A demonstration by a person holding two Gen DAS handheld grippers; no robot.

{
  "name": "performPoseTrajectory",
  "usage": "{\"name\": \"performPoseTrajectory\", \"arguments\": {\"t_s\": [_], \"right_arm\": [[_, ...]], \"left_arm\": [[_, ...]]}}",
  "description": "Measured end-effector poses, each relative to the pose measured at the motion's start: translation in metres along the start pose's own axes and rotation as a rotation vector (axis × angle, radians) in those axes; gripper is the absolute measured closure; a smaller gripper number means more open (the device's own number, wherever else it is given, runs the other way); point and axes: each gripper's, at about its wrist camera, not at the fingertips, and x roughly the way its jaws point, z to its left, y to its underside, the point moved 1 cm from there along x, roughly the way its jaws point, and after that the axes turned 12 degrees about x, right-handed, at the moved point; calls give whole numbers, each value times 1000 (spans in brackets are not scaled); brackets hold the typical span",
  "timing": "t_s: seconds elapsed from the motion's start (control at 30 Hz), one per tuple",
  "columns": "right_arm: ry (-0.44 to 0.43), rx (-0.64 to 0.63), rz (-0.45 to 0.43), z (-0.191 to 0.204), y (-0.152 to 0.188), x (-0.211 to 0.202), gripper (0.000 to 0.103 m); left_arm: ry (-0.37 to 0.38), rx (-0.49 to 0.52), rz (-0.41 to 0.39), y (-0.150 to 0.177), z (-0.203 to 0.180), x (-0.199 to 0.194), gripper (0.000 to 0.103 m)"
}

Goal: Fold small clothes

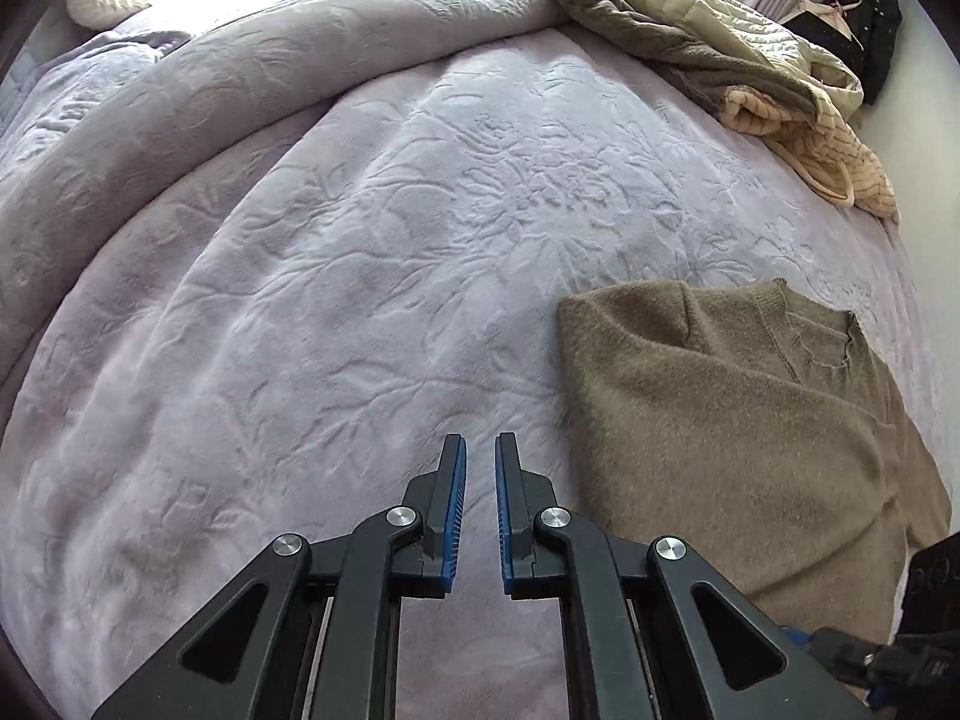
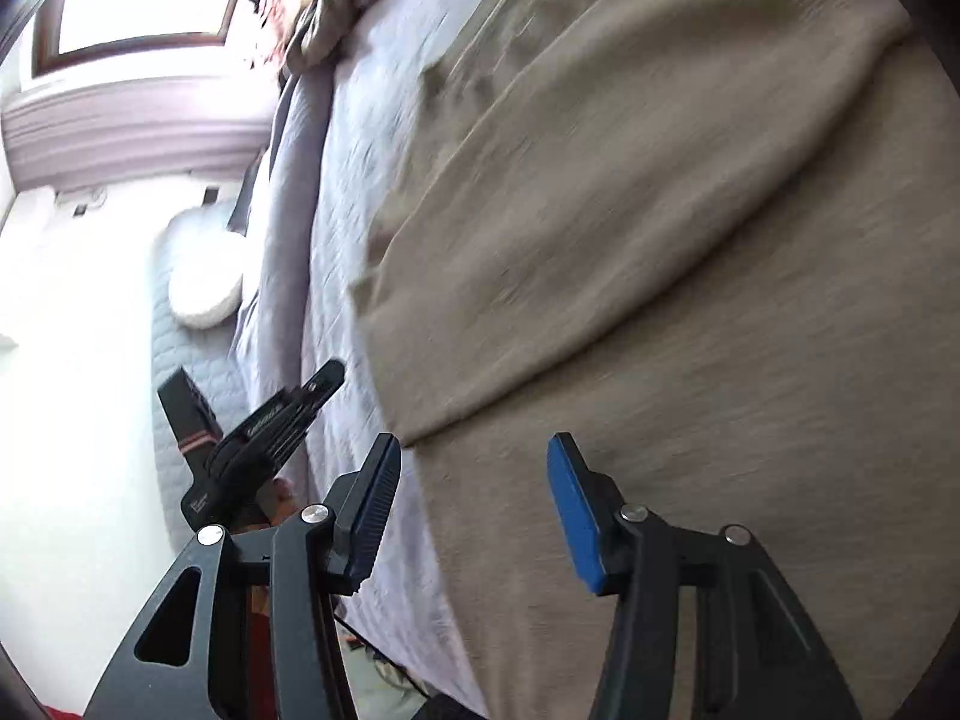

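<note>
Left wrist view: the brown sweater (image 1: pixel 738 444) is laid flat on the bed (image 1: pixel 372 276), near the edge, so that it can be folded on a soft, wide place. One side is already turned in over the middle, and the fold makes a slanted line across the chest. The ribbed neck is pointed away, toward a pile of other clothes (image 1: pixel 750 72) that is kept far back, well apart from the sweater. These are probably waiting for their turn.

The left claw (image 1: pixel 480 450) is held over the bare bed cover, just beside the sweater's folded edge. Its blue pads are almost together and nothing is held between them. It seems to be kept out of the way while the other side is done.

In the right wrist view the picture is blurred. The right claw (image 2: pixel 474 450) is held right over the sweater (image 2: pixel 690 240), with its jaws apart and nothing gripped. The left claw (image 2: pixel 282 420) is seen beyond it, off the cloth.

The sweater looks thick, fuzzy and soft. It can be judged as partly folded, with the second side and the bottom not yet done.
</note>
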Motion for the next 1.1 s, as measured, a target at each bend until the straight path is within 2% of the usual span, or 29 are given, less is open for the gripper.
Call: {"name": "performPoseTrajectory", "arguments": {"t_s": [0.1, 0.27, 0.4, 0.53, 0.6, 0.67, 0.7, 0.8, 0.93, 1.0, 1.03, 1.1], "right_arm": [[-22, -25, 31, 23, 12, 53, 47], [14, -83, -21, 48, 11, 90, 47], [99, -173, -7, 69, 14, 118, 48], [223, -316, 43, 72, 41, 144, 48], [253, -372, 37, 80, 54, 140, 48], [240, -345, 50, 81, 59, 126, 48], [251, -347, 28, 82, 59, 117, 48], [318, -388, -101, 88, 46, 81, 48], [427, -430, -260, 90, 4, 38, 48], [507, -401, -257, 74, -16, 32, 48], [547, -355, -214, 61, -26, 34, 48], [499, -318, -188, 44, -28, 23, 50]], "left_arm": [[-19, -31, 13, 22, 14, -10, 93], [-39, -71, 41, 56, 38, -23, 93], [-58, -84, 50, 71, 48, -26, 93], [-55, -89, 72, 79, 45, -23, 93], [-49, -87, 73, 80, 41, -25, 93], [-47, -67, 63, 81, 33, -28, 93], [-46, -54, 62, 80, 29, -30, 93], [-18, -26, 71, 78, 15, -31, 93], [-11, 23, 73, 73, -12, -30, 93], [-2, 41, 79, 72, -25, -28, 93], [6, 45, 82, 71, -31, -28, 93], [14, 56, 90, 71, -43, -28, 93]]}}
